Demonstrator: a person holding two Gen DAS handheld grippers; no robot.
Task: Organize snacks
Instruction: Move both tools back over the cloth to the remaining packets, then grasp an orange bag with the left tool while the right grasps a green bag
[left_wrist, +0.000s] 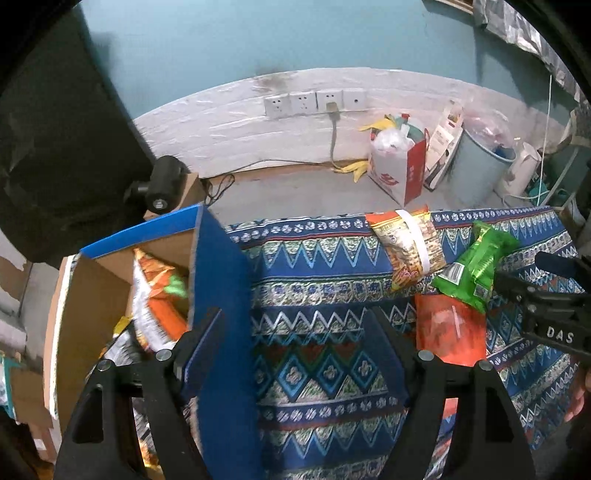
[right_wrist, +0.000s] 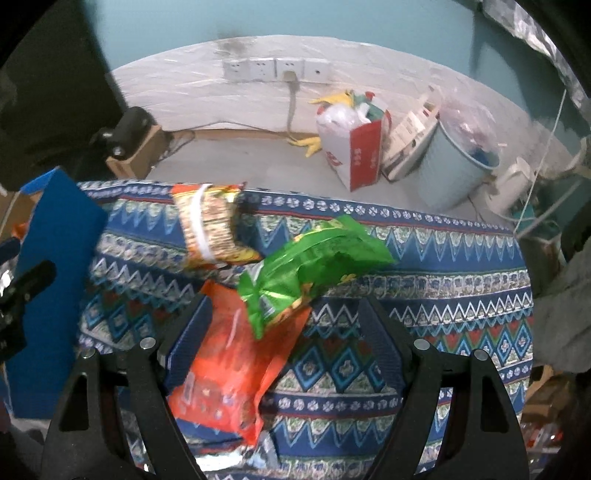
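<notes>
A cardboard box (left_wrist: 96, 295) with blue flaps (left_wrist: 221, 295) stands at the left on the patterned cloth (left_wrist: 314, 350) and holds an orange snack bag (left_wrist: 155, 295). My left gripper (left_wrist: 295, 332) is open and empty; the box's blue flap stands between its fingers, beside the left one. On the cloth lie a yellow-orange banded snack pack (right_wrist: 210, 229), a green bag (right_wrist: 306, 269) and an orange-red bag (right_wrist: 232, 362). My right gripper (right_wrist: 280, 325) is open over the orange-red and green bags. It also shows in the left wrist view (left_wrist: 546, 306).
Beyond the cloth's far edge is grey floor with a red-and-white bag of rubbish (left_wrist: 399, 166), a light blue bin (left_wrist: 480, 162), a white kettle (left_wrist: 521, 173) and a wall socket strip (left_wrist: 314, 103). A black device on a small box (left_wrist: 162, 184) stands behind the cardboard box.
</notes>
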